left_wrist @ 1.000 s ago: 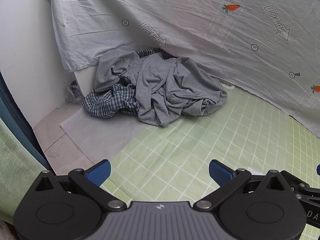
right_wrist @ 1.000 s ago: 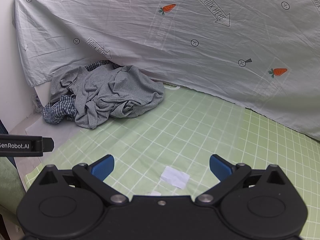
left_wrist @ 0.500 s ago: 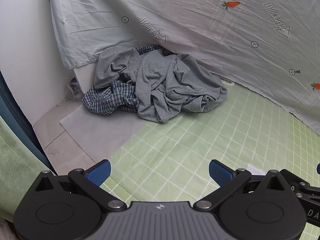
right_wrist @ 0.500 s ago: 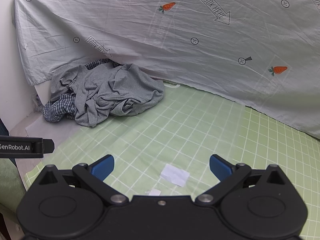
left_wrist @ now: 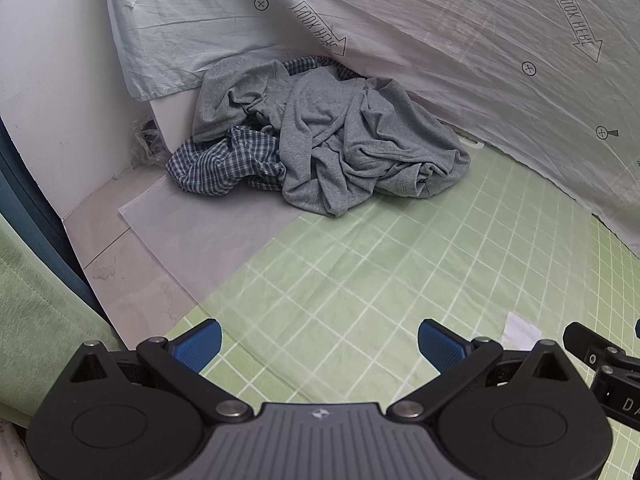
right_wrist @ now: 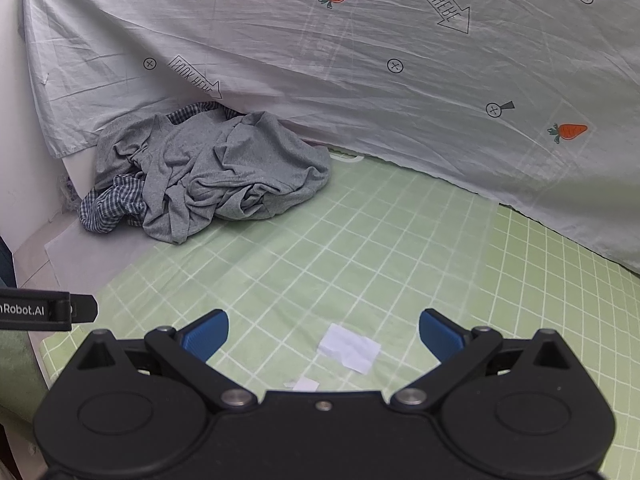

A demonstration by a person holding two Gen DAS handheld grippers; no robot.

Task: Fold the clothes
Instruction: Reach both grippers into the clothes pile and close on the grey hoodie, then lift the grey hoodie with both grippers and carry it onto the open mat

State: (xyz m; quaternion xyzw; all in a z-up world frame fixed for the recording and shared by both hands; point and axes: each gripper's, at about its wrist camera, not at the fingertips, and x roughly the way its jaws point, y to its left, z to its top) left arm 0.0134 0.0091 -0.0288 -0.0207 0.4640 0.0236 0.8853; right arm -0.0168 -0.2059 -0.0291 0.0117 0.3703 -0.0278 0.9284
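Both grippers, left gripper (left_wrist: 319, 340) and right gripper (right_wrist: 323, 330), jaws apart, empty, edged closer to crumpled clothes pile (left_wrist: 320, 148); folding not started.

Left wrist view: low over the green grid mat's (left_wrist: 360, 264) near-left corner, facing the far-left corner.
Right wrist view: low over the mat's near edge, further right, facing likewise.
Shared: clothes pile (left_wrist: 320, 140) (right_wrist: 208, 172), printed sheet (left_wrist: 440, 40) (right_wrist: 360, 60), white paper scrap (left_wrist: 520, 326) (right_wrist: 350, 346).
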